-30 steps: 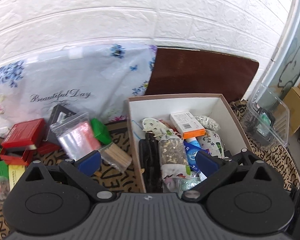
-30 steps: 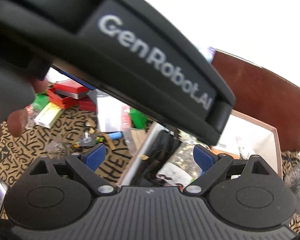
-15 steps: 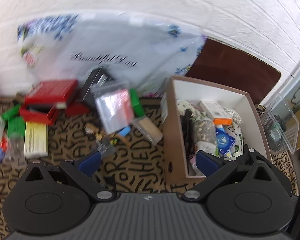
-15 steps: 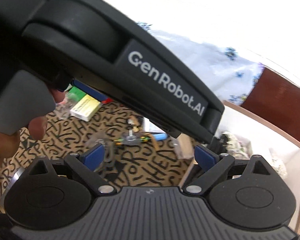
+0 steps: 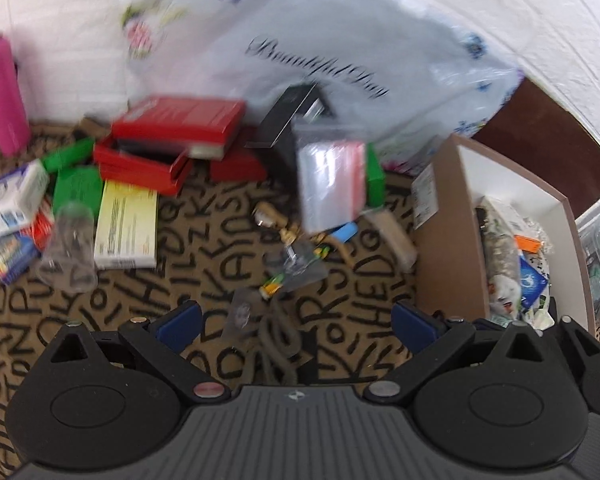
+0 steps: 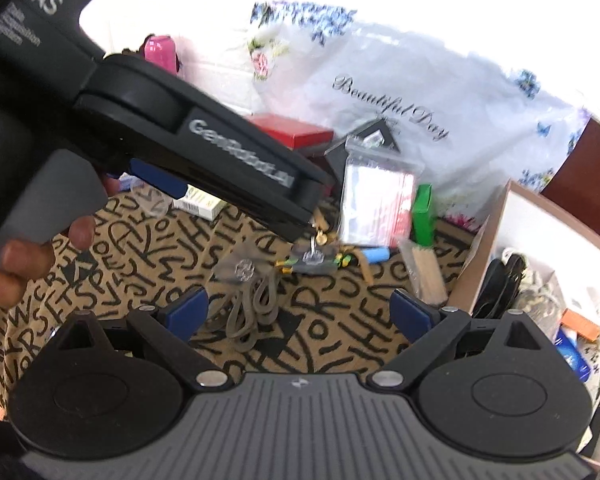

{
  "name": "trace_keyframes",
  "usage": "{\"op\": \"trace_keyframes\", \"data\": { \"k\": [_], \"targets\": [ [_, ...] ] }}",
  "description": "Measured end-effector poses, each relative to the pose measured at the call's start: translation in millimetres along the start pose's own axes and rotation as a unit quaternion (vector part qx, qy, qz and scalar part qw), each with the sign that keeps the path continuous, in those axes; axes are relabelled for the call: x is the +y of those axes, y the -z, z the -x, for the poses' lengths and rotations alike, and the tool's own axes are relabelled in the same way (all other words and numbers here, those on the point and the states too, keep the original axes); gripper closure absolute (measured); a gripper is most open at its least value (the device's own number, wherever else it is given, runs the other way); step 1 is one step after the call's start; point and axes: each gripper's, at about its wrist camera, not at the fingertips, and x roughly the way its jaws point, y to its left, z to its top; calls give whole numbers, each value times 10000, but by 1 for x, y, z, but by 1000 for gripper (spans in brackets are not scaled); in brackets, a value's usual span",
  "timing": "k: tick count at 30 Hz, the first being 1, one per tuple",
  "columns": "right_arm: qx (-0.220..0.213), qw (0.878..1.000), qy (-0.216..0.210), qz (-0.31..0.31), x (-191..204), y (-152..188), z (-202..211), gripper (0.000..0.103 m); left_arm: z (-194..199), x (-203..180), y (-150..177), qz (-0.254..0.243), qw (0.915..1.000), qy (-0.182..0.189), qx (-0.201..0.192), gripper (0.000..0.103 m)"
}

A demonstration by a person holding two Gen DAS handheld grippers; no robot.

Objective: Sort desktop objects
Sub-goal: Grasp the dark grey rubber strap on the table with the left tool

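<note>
My left gripper is open and empty above the letter-patterned cloth. Just ahead of it lie a grey looped band, a small clear bag and a heap of small trinkets. A clear zip bag with pink contents leans behind them. The cardboard box, filled with sorted items, stands to the right. My right gripper is open and empty too, over the same grey band. The left gripper's body crosses the right wrist view, held by a hand.
Red boxes, green packets, a yellow-white box, a clear cup and a pink bottle crowd the left and back. A floral plastic bag leans on the white wall. A wooden-stick packet lies by the box.
Both grippers have swung left, away from the box and over the cloth with the loose items. The left gripper's body has moved up and left in the right wrist view.
</note>
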Motion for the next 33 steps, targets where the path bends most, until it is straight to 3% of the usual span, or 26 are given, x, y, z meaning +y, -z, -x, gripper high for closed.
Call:
{"op": "trace_keyframes", "data": {
  "k": [10, 14, 18, 28, 30, 33],
  "targets": [
    [403, 9982, -441, 108, 13, 1, -41, 8, -37, 36, 15, -130, 9985, -33, 538, 0],
    [563, 9955, -715, 258, 18, 2, -61, 10, -48, 47, 28, -95, 9964, 160, 831, 1],
    [805, 9920, -888, 400, 27, 5, -79, 22, -67, 47, 35, -80, 9940, 193, 1076, 6],
    [935, 9917, -785, 401, 30, 1, -115, 34, -105, 49, 41, 50, 9886, 218, 1489, 7],
    [1005, 9911, -779, 407, 29, 1, -122, 46, -106, 50, 43, 72, 9895, 307, 1408, 1],
    [1034, 9904, -822, 420, 29, 2, -125, 57, -106, 49, 45, 36, 9902, 272, 1371, 0]
  ]
}}
